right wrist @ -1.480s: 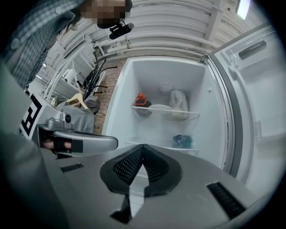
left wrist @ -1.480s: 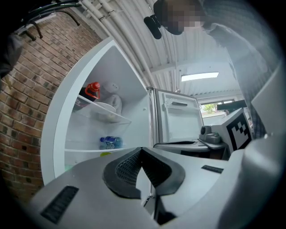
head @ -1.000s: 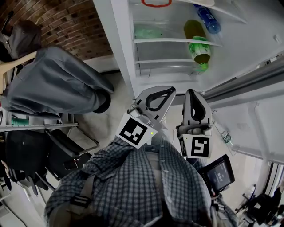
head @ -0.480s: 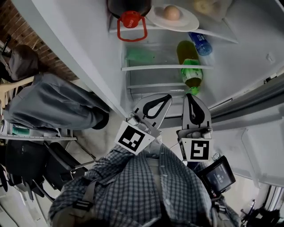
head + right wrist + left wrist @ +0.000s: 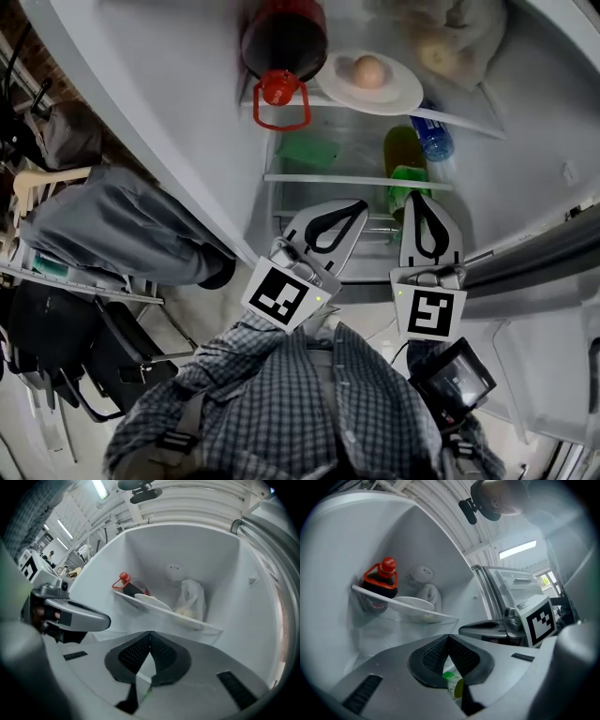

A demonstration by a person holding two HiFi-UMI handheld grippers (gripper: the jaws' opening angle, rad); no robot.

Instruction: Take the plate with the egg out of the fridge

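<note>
A white plate [image 5: 397, 94] with a brown egg [image 5: 368, 71] on it sits on the fridge's upper glass shelf [image 5: 464, 125]. The plate also shows as a pale disc [image 5: 412, 604] in the left gripper view and as a thin edge-on rim [image 5: 152, 602] in the right gripper view. My left gripper [image 5: 349, 205] and right gripper [image 5: 418, 196] hang side by side below the shelf, in front of the open fridge, well short of the plate. Both have their jaws shut with nothing between them; their tips [image 5: 449, 636] [image 5: 150, 633] meet.
A dark bottle with a red cap and handle [image 5: 281, 42] stands left of the plate, and a plastic bag of food [image 5: 450, 42] lies to its right. Green [image 5: 405, 173] and blue [image 5: 431, 138] bottles lie on lower shelves. The fridge door [image 5: 553, 253] is at right; a grey cloth [image 5: 112, 211] and chairs are at left.
The view has tilted up, so the top shelf with the plate, egg, bottle and bag now shows in full. Both grippers stay shut and have risen slightly toward the fridge.
</note>
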